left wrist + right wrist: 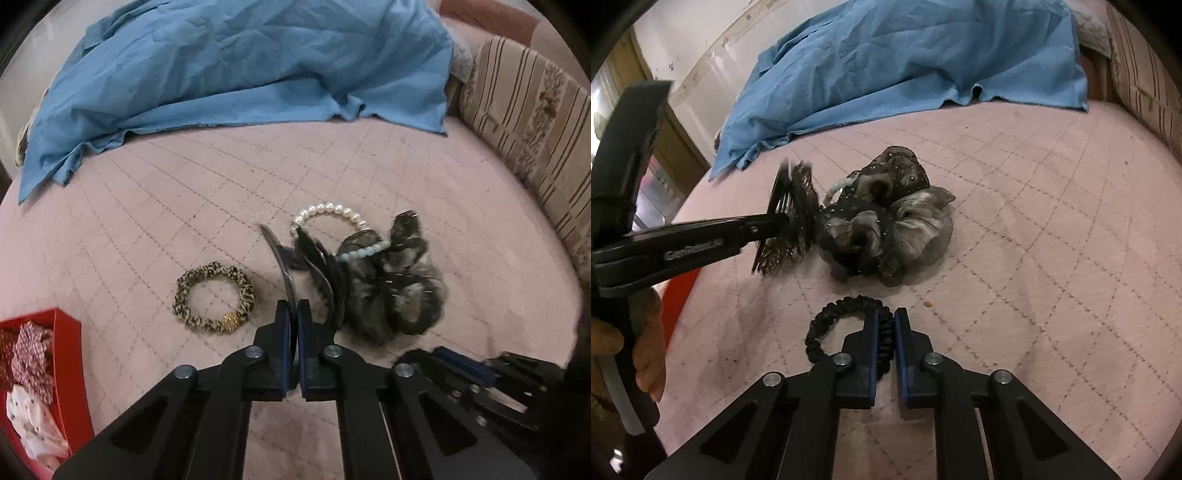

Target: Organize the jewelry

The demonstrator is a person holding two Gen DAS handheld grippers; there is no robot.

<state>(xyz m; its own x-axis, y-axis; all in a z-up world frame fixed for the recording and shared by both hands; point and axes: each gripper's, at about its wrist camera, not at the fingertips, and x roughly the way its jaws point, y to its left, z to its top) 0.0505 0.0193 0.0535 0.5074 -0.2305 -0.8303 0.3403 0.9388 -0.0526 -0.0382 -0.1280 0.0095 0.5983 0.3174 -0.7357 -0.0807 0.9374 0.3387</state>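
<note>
Right wrist: hand-held gripper [885,325] pinches black scrunchie [827,317].

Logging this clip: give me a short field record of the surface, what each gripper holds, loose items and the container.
surface: pink quilted bedspread
left gripper: shut on black feathered hair comb
right gripper: shut on black scrunchie
loose items: leopard scrunchie; pearl bracelet partly under grey organza scrunchie
container: red box, fabric scrunchies inside, at left edge
background: blue cloth
</note>
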